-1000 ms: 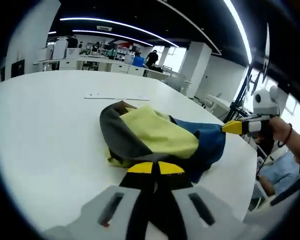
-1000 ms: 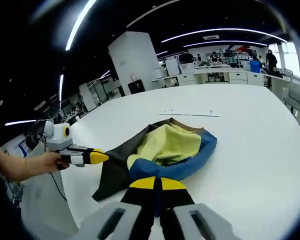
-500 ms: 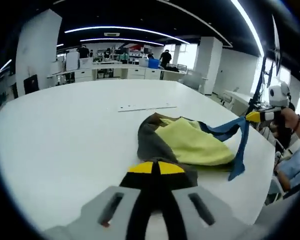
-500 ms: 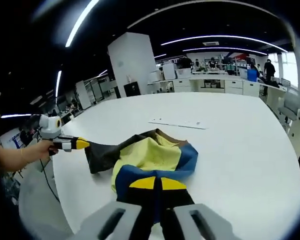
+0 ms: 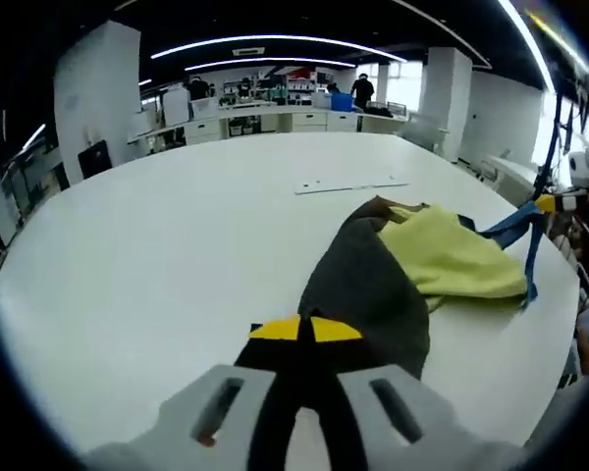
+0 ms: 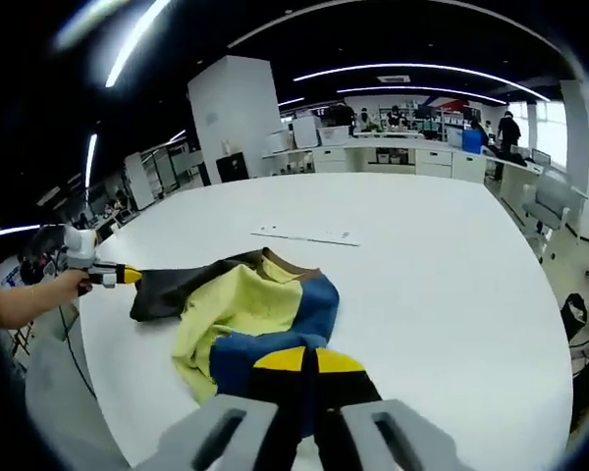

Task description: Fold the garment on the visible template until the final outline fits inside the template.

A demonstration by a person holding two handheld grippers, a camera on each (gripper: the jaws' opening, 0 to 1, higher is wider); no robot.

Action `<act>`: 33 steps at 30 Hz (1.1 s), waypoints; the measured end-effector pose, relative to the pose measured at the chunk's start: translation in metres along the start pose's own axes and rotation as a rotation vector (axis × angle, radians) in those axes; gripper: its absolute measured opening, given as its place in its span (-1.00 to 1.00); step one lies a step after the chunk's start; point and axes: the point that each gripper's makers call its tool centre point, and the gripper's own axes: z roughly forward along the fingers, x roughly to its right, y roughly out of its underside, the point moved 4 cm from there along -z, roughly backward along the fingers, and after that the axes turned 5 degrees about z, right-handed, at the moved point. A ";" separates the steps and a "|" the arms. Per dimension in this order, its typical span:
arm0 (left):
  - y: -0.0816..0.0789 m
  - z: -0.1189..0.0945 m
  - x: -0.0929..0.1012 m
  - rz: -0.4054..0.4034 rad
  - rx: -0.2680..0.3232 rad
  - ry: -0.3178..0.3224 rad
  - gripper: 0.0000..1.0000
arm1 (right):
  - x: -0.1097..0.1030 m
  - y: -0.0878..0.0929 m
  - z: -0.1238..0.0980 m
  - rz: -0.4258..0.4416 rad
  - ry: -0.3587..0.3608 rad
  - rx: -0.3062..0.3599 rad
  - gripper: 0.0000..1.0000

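Observation:
A garment in grey, yellow and blue lies crumpled on the white table [image 5: 157, 226]. My left gripper [image 5: 299, 330] is shut on the garment's grey part [image 5: 365, 292]; beyond it lie the yellow panel [image 5: 450, 257] and a blue strip [image 5: 518, 228], which runs to the right gripper [image 5: 550, 202] at the far right. My right gripper [image 6: 309, 361] is shut on the blue part [image 6: 275, 345]; the yellow panel [image 6: 238, 302] and the grey part [image 6: 172, 288] stretch toward the left gripper [image 6: 126, 275], held by a hand [image 6: 39, 296]. A thin pale template strip [image 5: 348, 184] [image 6: 304, 235] lies beyond the garment.
The table's near edge [image 6: 108, 392] curves close to the garment in both views. An office chair [image 6: 560, 211] stands off the table's right side. Desks and people [image 5: 275, 98] fill the far background.
The two grippers have drawn apart, each keeping its hold. The garment has stretched out between them: the grey part trails to the left gripper, the blue part to the right one.

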 end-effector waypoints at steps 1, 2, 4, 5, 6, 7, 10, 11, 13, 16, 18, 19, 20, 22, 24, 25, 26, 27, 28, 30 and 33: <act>0.001 0.001 -0.002 0.001 -0.004 -0.005 -1.00 | 0.003 0.000 0.000 0.005 0.007 -0.005 -1.00; 0.003 0.003 -0.006 -0.001 -0.016 -0.011 -1.00 | 0.006 0.000 0.001 0.007 0.013 -0.007 -1.00; 0.004 0.008 -0.012 -0.013 -0.021 -0.015 -1.00 | 0.014 0.000 0.003 0.009 0.029 -0.015 -1.00; 0.005 0.010 -0.014 -0.016 -0.026 -0.017 -1.00 | 0.017 0.000 0.004 0.011 0.036 -0.019 -1.00; 0.005 0.013 -0.016 -0.011 -0.034 -0.021 -1.00 | 0.022 0.000 0.005 0.013 0.047 -0.018 -1.00; 0.006 0.014 -0.018 0.001 -0.042 -0.027 -1.00 | 0.025 0.000 0.006 0.017 0.053 -0.020 -1.00; 0.010 0.019 -0.023 0.023 -0.071 -0.045 -1.00 | 0.038 0.001 0.011 0.028 0.078 -0.033 -1.00; 0.012 0.022 -0.025 0.028 -0.083 -0.048 -1.00 | 0.040 0.002 0.012 0.031 0.083 -0.037 -1.00; 0.014 0.025 -0.028 0.034 -0.095 -0.050 -1.00 | 0.046 0.003 0.015 0.039 0.096 -0.041 -1.00; 0.018 0.029 -0.032 0.051 -0.115 -0.055 -1.00 | 0.053 0.005 0.018 0.048 0.110 -0.051 -1.00; 0.019 0.032 -0.035 0.051 -0.123 -0.060 -1.00 | 0.058 0.007 0.021 0.067 0.116 -0.062 -1.00; 0.020 0.033 -0.038 0.048 -0.129 -0.066 -1.00 | 0.059 0.008 0.022 0.073 0.117 -0.065 -1.00; 0.021 0.035 -0.039 0.047 -0.132 -0.069 -1.00 | 0.060 0.008 0.023 0.077 0.118 -0.067 -1.00; 0.023 0.038 -0.043 0.039 -0.144 -0.078 -1.00 | 0.062 0.010 0.026 0.083 0.122 -0.073 -1.00; 0.025 0.041 -0.045 0.033 -0.150 -0.081 -1.00 | 0.065 0.014 0.028 0.093 0.127 -0.086 -1.00; 0.025 0.043 -0.046 0.034 -0.154 -0.087 -1.00 | 0.066 0.015 0.029 0.097 0.130 -0.091 -1.00; 0.026 0.044 -0.049 0.055 -0.173 -0.104 -1.00 | 0.068 0.016 0.029 0.100 0.134 -0.093 -1.00; 0.027 0.046 -0.051 0.067 -0.182 -0.110 -1.00 | 0.070 0.017 0.030 0.105 0.138 -0.097 -1.00; 0.028 0.048 -0.052 0.070 -0.187 -0.113 -1.00 | 0.071 0.018 0.030 0.110 0.141 -0.101 -1.00; 0.026 0.050 -0.054 0.064 -0.184 -0.112 -1.00 | 0.075 0.021 0.030 0.127 0.153 -0.112 -1.00; 0.024 0.054 -0.059 0.078 -0.188 -0.126 -1.00 | 0.080 0.023 0.030 0.127 0.167 -0.120 -1.00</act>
